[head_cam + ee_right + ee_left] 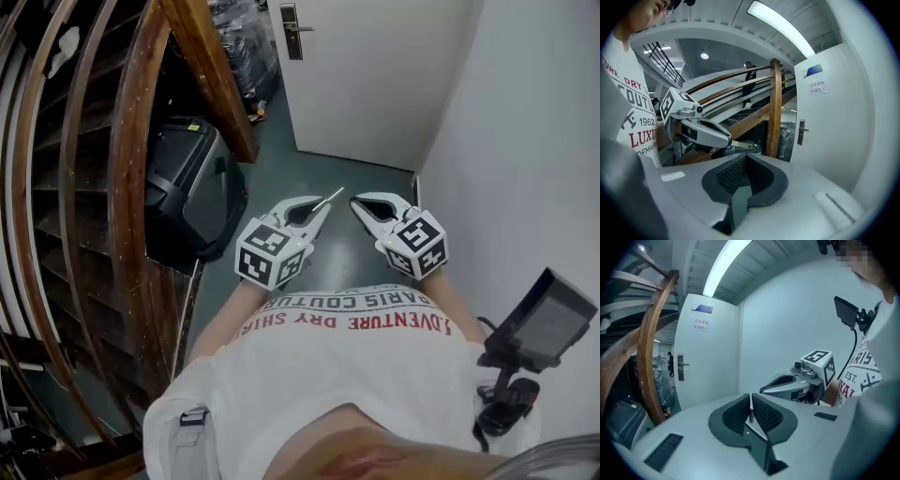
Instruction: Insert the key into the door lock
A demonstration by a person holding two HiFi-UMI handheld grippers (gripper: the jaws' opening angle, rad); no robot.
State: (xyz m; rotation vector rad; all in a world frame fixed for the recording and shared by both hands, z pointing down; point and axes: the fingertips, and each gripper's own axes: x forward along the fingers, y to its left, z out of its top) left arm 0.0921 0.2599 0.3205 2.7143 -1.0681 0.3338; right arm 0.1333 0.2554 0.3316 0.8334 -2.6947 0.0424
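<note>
My left gripper (751, 401) is clamped on the key (750, 414): its 2 black, ribbed pads pinch the thin, flat metal blade, which stands on edge between them. In the head view the blade pokes out past the pale jaw tips as a slim silver sliver, aimed toward the door (375, 75). My right gripper (746, 158) holds nothing, and its 2 ribbed pads are pressed together into 1 seam.

Both grippers have smooth, light-grey shells that taper to points. Each carries a cube (270, 253) printed with black-and-white squares. They sit side by side, tips near each other but apart, above a dull grey floor (281, 178).

The door ahead is flat, white and matte, with a narrow metal lock plate (292, 31) and a lever handle at its left edge. The key is well apart from it.

On the left, curved rails (124, 187) of glossy brown wood sweep past a black, rounded plastic box (187, 178). A plain white wall (525, 141) closes the right.
</note>
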